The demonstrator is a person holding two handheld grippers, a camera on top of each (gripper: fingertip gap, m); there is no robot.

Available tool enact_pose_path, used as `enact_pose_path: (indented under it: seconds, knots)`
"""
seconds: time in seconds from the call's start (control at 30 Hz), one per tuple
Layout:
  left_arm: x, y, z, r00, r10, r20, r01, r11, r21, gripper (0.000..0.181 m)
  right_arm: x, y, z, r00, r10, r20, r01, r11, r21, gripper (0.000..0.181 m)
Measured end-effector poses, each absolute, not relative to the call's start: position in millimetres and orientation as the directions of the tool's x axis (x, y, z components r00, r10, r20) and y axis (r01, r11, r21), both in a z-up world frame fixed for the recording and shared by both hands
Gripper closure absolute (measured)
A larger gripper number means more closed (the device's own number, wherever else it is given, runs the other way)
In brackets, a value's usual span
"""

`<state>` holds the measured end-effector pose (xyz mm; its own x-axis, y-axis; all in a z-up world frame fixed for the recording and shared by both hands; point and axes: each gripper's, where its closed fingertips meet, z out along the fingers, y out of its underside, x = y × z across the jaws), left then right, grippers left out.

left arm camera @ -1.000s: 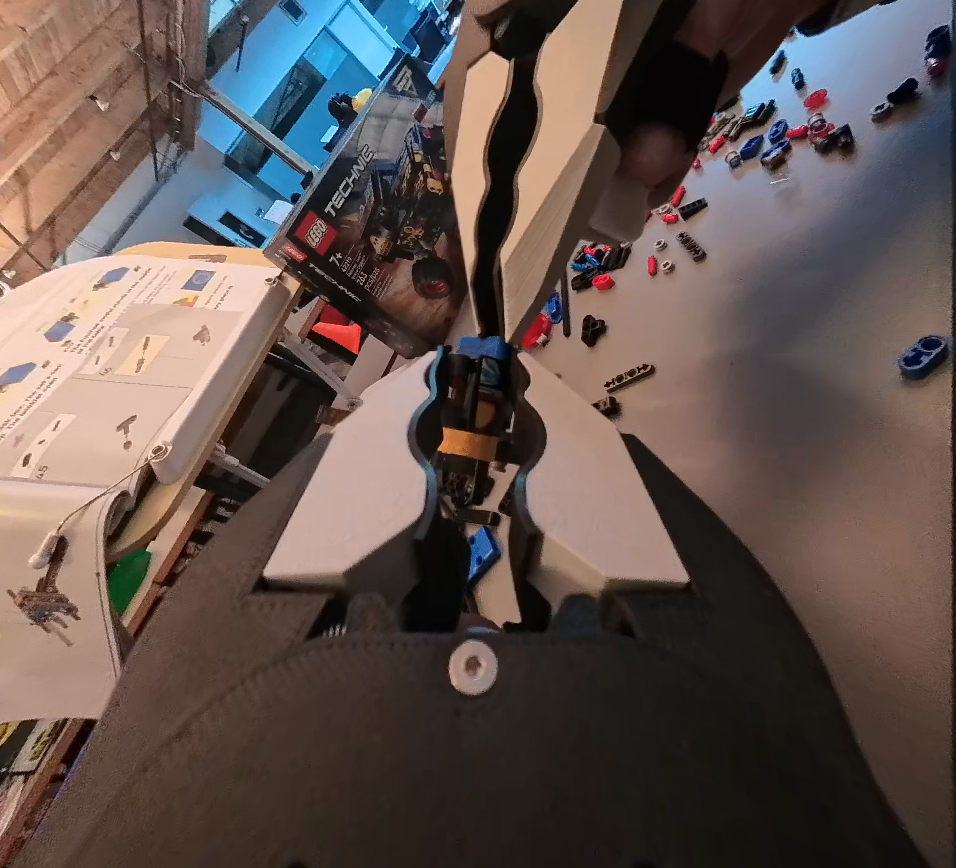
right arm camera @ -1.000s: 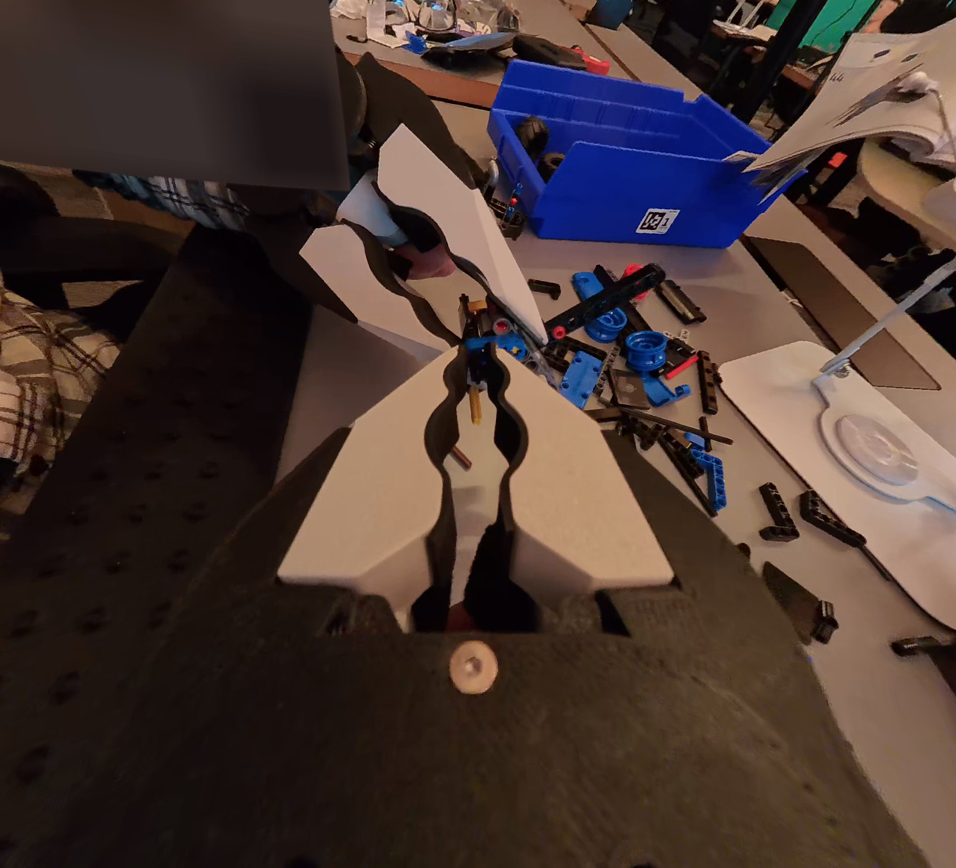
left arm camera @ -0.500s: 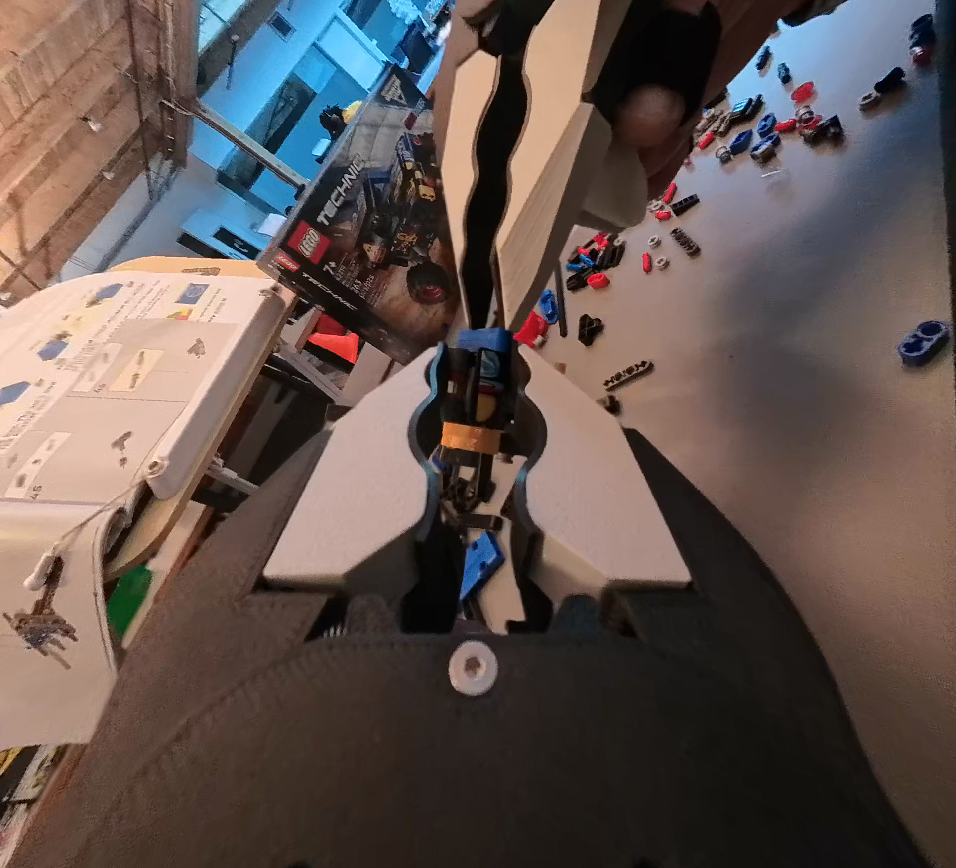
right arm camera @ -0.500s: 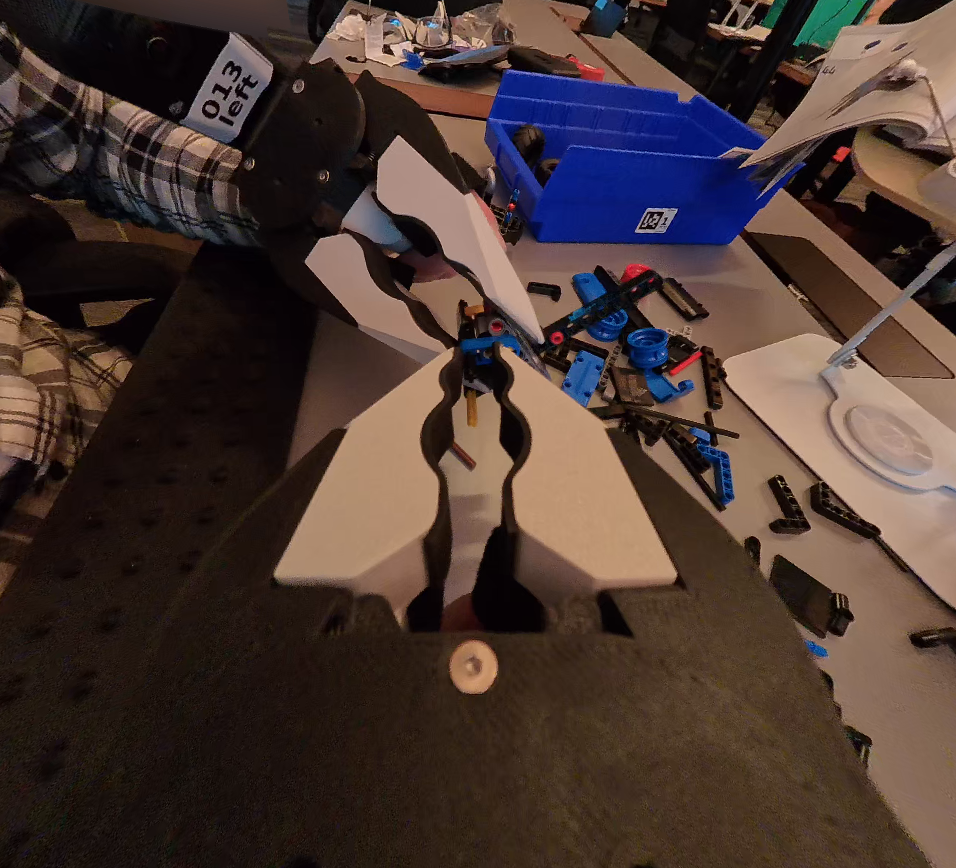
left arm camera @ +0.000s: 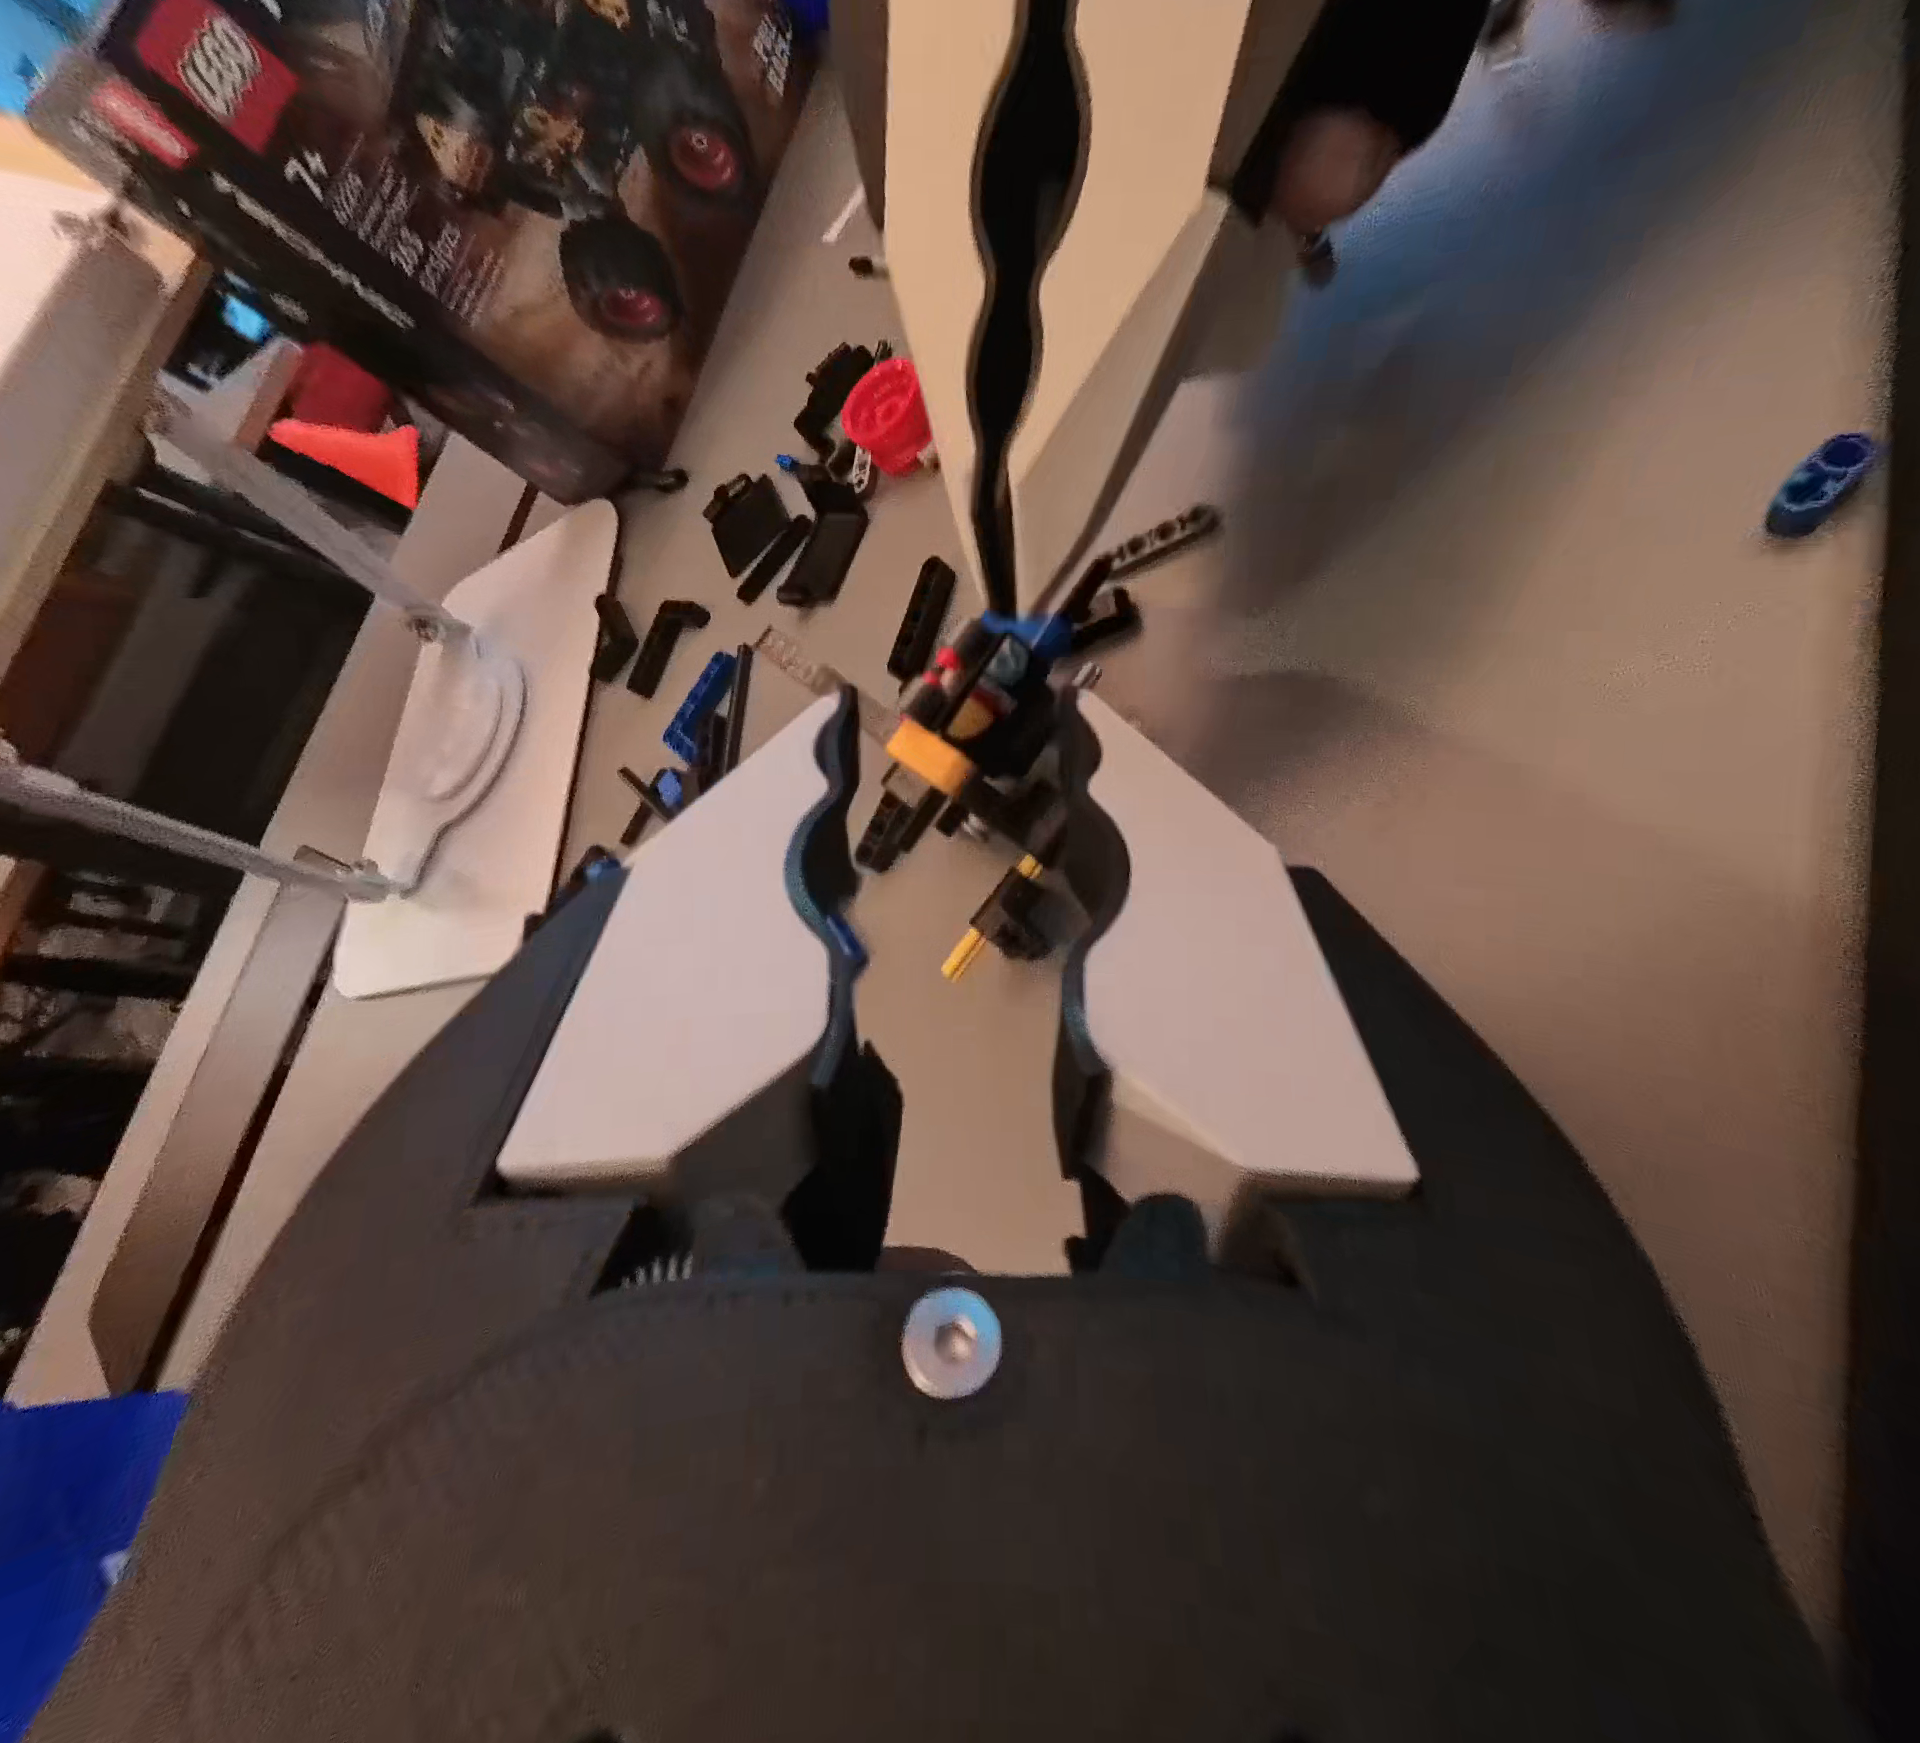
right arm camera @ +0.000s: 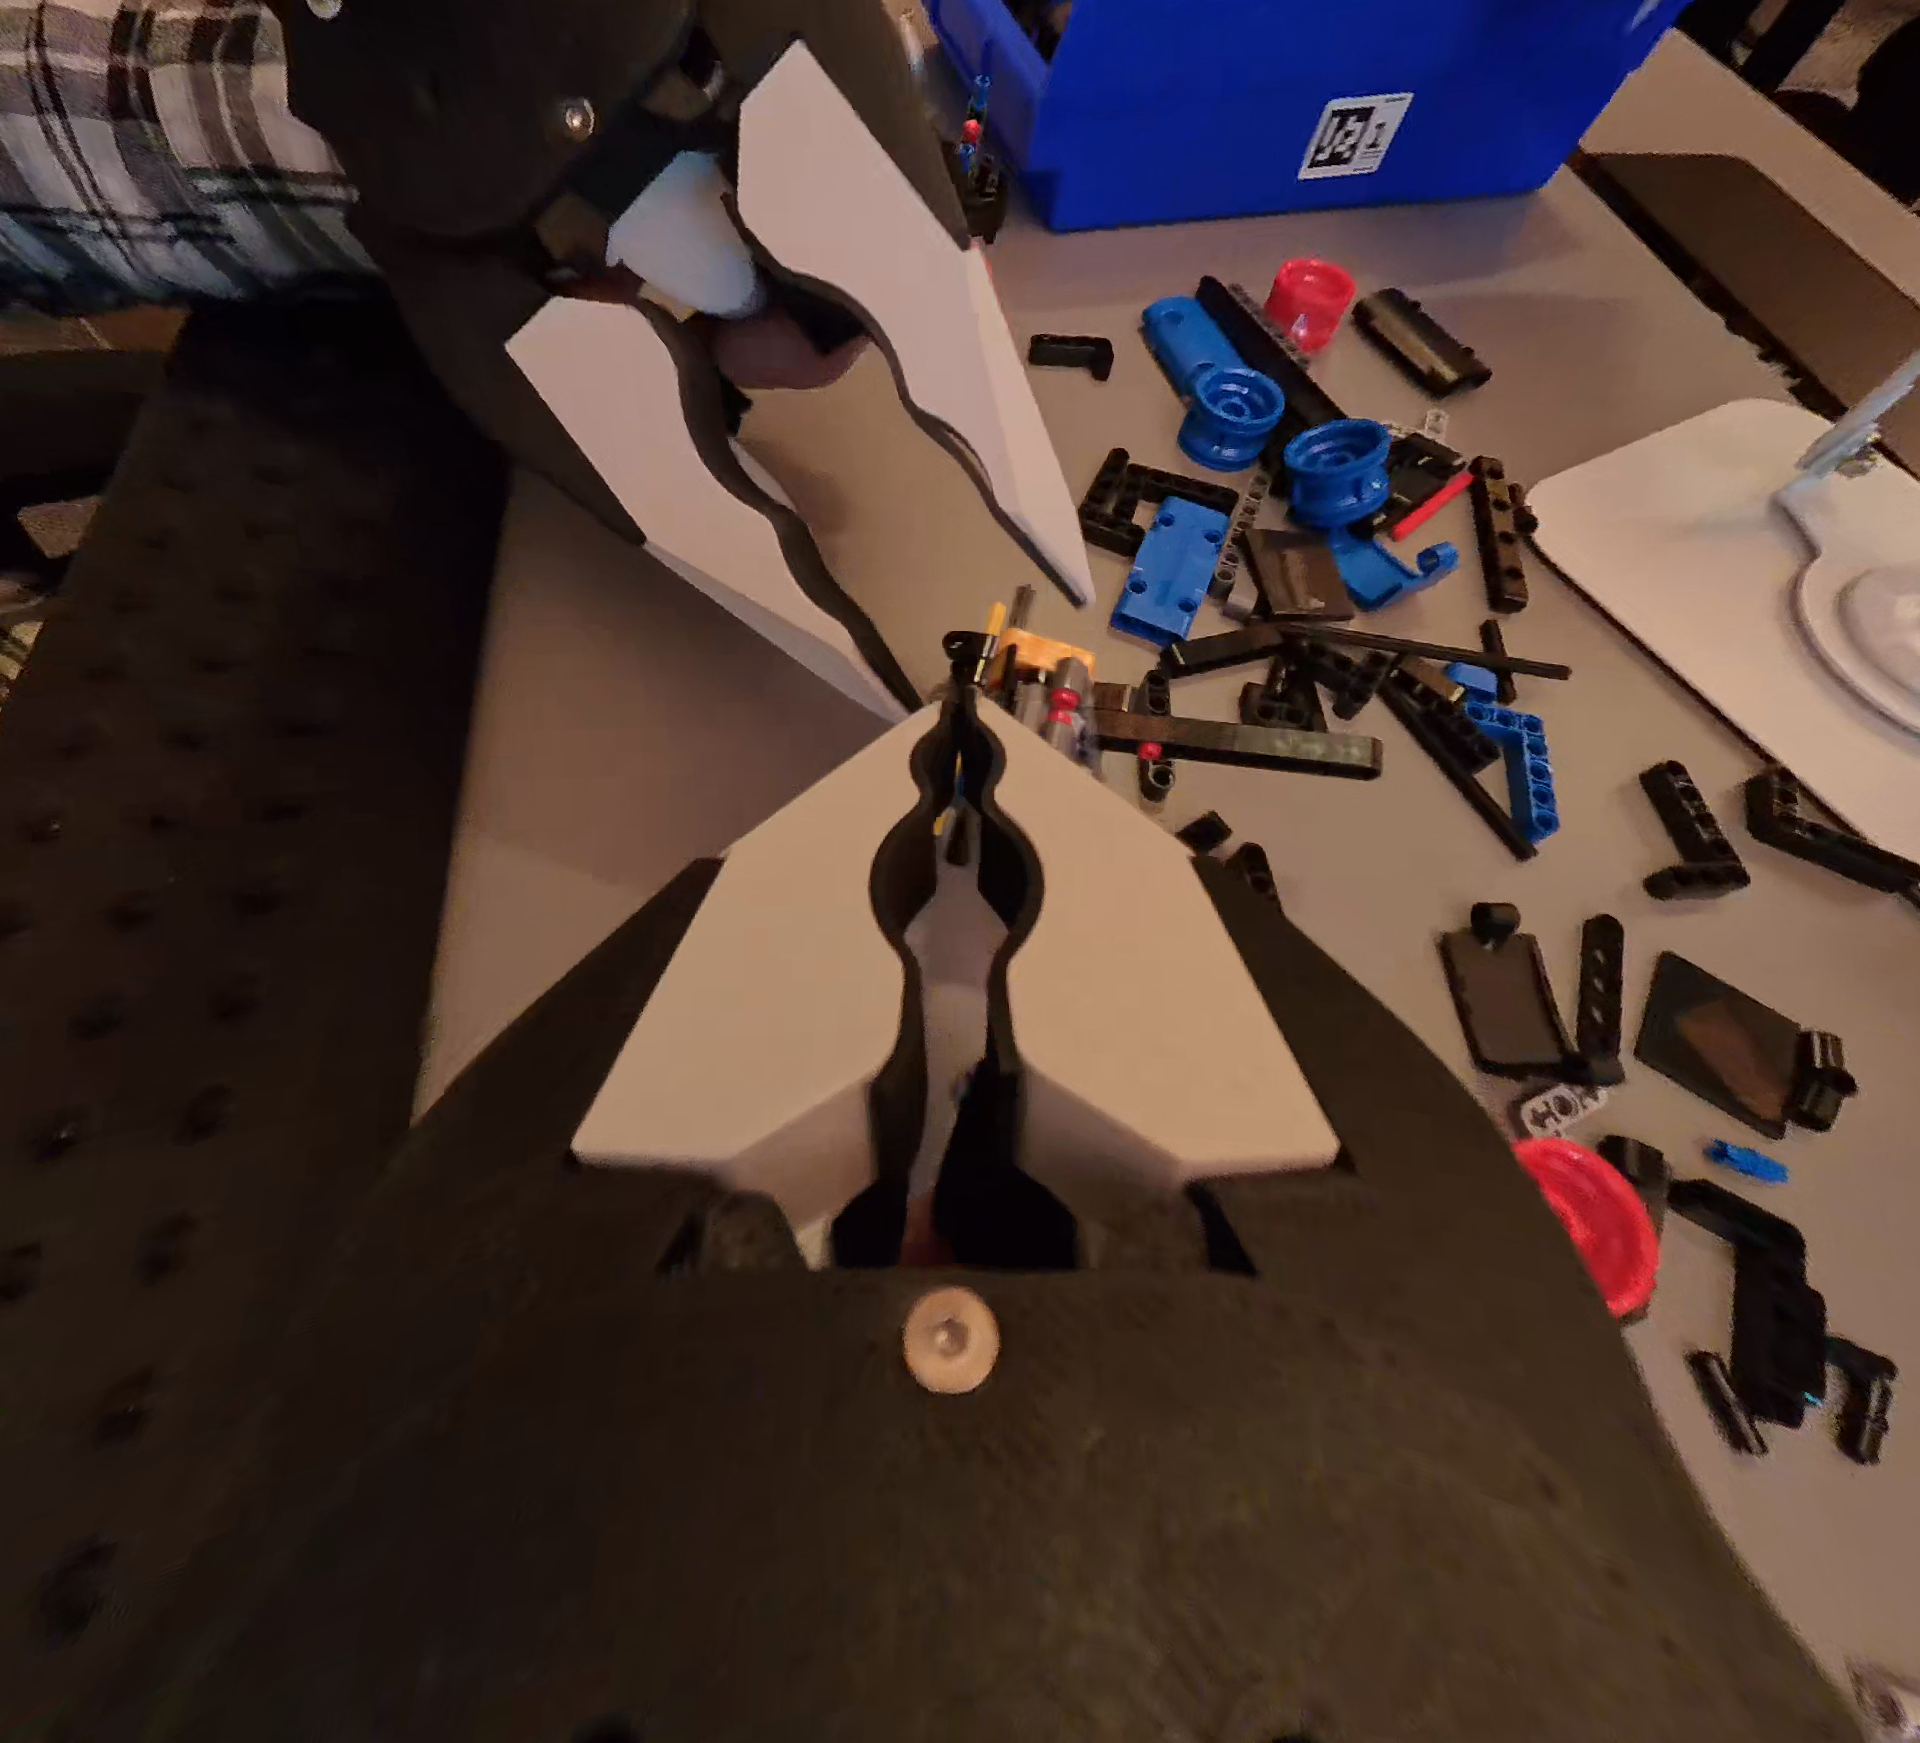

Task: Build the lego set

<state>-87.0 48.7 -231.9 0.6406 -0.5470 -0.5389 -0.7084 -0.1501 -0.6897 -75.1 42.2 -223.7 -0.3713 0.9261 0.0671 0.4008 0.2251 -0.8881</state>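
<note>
A small lego assembly of black, orange and blue parts hangs just above the grey table. My left gripper is open, with its fingers standing on either side of the assembly. My right gripper comes from the far side and is shut on the assembly's blue top. In the right wrist view my right gripper is shut on the assembly, and the open left gripper stands behind it. A yellow pin sticks out of the assembly's lower end.
Loose black, blue and red lego pieces lie right of the grippers, with two blue wheel hubs. A blue bin stands behind them. A white stand base is at far right. The lego box stands at the back. The grippers are tip to tip, or close to it.
My left gripper has opened and let go of the assembly. Both grippers have tilted and come down toward the table. My right gripper still holds the assembly.
</note>
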Motion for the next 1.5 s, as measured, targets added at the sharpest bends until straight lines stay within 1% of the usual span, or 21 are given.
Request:
enact_pose_path:
  seconds: [0.03, 0.1, 0.17, 0.23, 0.3, 0.37, 0.47, 0.57, 0.6, 0.7, 0.77, 0.93, 1.1, 1.17, 1.23, 1.5]
  knots:
    - [-91, 49, -235, 0.658, -0.550, -0.514, -0.695, -0.182, -0.696, 0.141, -74, 46, -222, -0.364, 0.930, 0.053, 0.403, 0.209, -0.891, 0.181]
    - [-99, 48, -239, 0.693, -0.555, -0.460, -0.660, -0.231, -0.715, 0.134, -70, 54, -223, -0.346, 0.936, 0.059, 0.419, 0.210, -0.884, 0.175]
    - [-103, 48, -239, 0.720, -0.552, -0.421, -0.627, -0.259, -0.735, 0.132, -67, 60, -226, -0.332, 0.942, 0.053, 0.437, 0.203, -0.876, 0.167]
    - [-102, 49, -242, 0.743, -0.558, -0.371, -0.594, -0.292, -0.749, 0.132, -64, 63, -232, -0.329, 0.943, 0.052, 0.464, 0.209, -0.861, 0.165]
    - [-104, 51, -251, 0.744, -0.562, -0.362, -0.603, -0.328, -0.727, 0.132, -63, 63, -240, -0.336, 0.941, 0.053, 0.489, 0.222, -0.844, 0.161]
    - [-106, 52, -259, 0.743, -0.560, -0.365, -0.613, -0.354, -0.706, 0.136, -65, 61, -245, -0.340, 0.939, 0.051, 0.498, 0.226, -0.837, 0.162]
    - [-103, 55, -256, 0.753, -0.551, -0.359, -0.597, -0.344, -0.725, 0.144, -69, 58, -247, -0.333, 0.942, 0.048, 0.505, 0.221, -0.834, 0.167]
    - [-107, 58, -255, 0.759, -0.531, -0.377, -0.600, -0.346, -0.721, 0.160, -73, 55, -249, -0.336, 0.941, 0.053, 0.498, 0.225, -0.838, 0.170]
    - [-103, 57, -255, 0.756, -0.543, -0.365, -0.595, -0.338, -0.729, 0.160, -74, 54, -248, -0.335, 0.941, 0.047, 0.497, 0.219, -0.840, 0.174]
    - [-105, 58, -256, 0.746, -0.524, -0.411, -0.623, -0.332, -0.708, 0.161, -74, 55, -247, -0.324, 0.946, 0.017, 0.503, 0.188, -0.844, 0.174]
    - [-106, 58, -256, 0.752, -0.521, -0.404, -0.615, -0.333, -0.714, 0.162, -75, 54, -248, -0.315, 0.949, 0.032, 0.503, 0.195, -0.842, 0.172]
    - [-106, 58, -256, 0.746, -0.511, -0.427, -0.628, -0.325, -0.707, 0.162, -74, 58, -249, -0.284, 0.958, 0.034, 0.522, 0.185, -0.833, 0.175]
    - [-106, 59, -256, 0.751, -0.501, -0.430, -0.625, -0.329, -0.708, 0.162, -70, 56, -253, -0.290, 0.957, 0.017, 0.552, 0.182, -0.814, 0.163]
    - [-105, 60, -256, 0.750, -0.502, -0.430, -0.626, -0.329, -0.707, 0.163, -73, 55, -254, -0.282, 0.959, 0.038, 0.550, 0.194, -0.812, 0.166]
    - [-105, 60, -256, 0.751, -0.500, -0.430, -0.625, -0.330, -0.708, 0.163, -75, 58, -254, -0.270, 0.962, 0.044, 0.551, 0.191, -0.812, 0.173]
    - [-106, 62, -257, 0.739, -0.487, -0.466, -0.649, -0.329, -0.686, 0.165, -77, 57, -254, -0.299, 0.952, 0.058, 0.544, 0.220, -0.810, 0.178]
